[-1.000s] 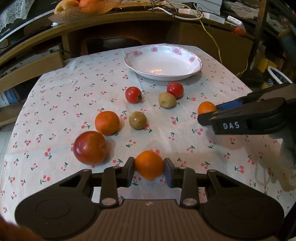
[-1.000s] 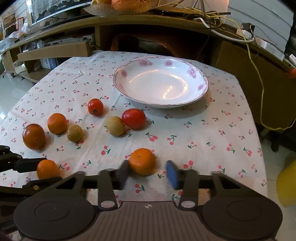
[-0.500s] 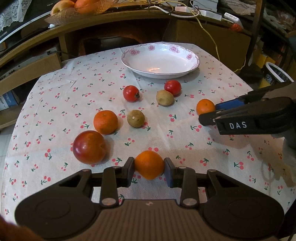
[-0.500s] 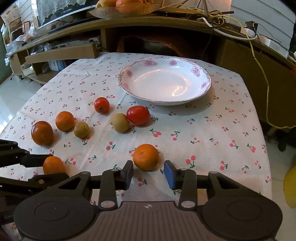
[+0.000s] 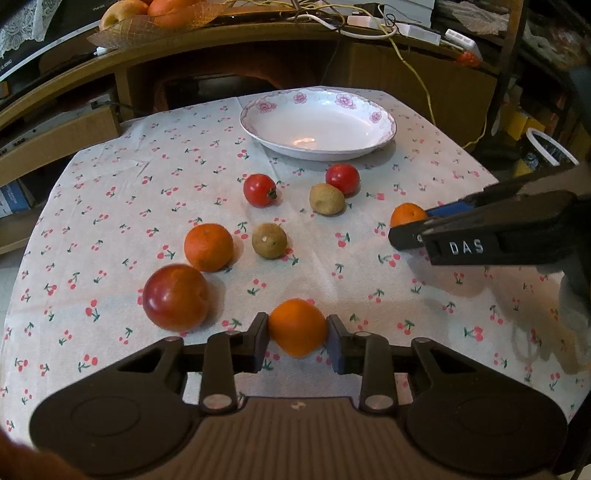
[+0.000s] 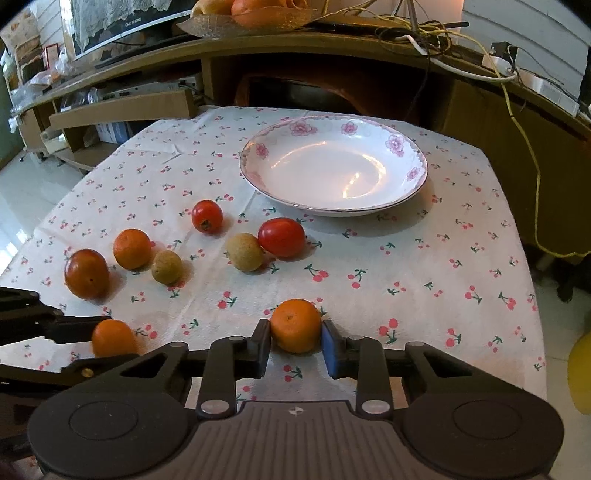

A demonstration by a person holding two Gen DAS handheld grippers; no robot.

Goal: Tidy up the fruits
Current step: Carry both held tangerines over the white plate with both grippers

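Observation:
My left gripper [image 5: 297, 341] is shut on an orange tangerine [image 5: 297, 326] and holds it low over the cherry-print tablecloth [image 5: 110, 206]. My right gripper [image 6: 295, 345] is shut on another tangerine [image 6: 295, 325]; it also shows in the left wrist view [image 5: 406, 215] at the right gripper's tip. A white flowered plate [image 6: 334, 166] stands empty at the far side. Loose on the cloth lie a red apple [image 5: 175, 297], a third tangerine [image 5: 208, 246], two tomatoes [image 5: 259, 190] [image 5: 342, 178] and two brown kiwi-like fruits [image 5: 269, 240] [image 5: 327, 199].
A wooden desk [image 6: 332, 48] with cables and a fruit basket [image 6: 251, 11] stands behind the table. The table's right edge [image 6: 532, 280] drops to the floor; a yellow object [image 6: 580, 373] sits beyond it.
My right gripper has closed onto the tangerine in front of it. My left gripper still holds its tangerine, and both views have drawn back slightly from the plate.

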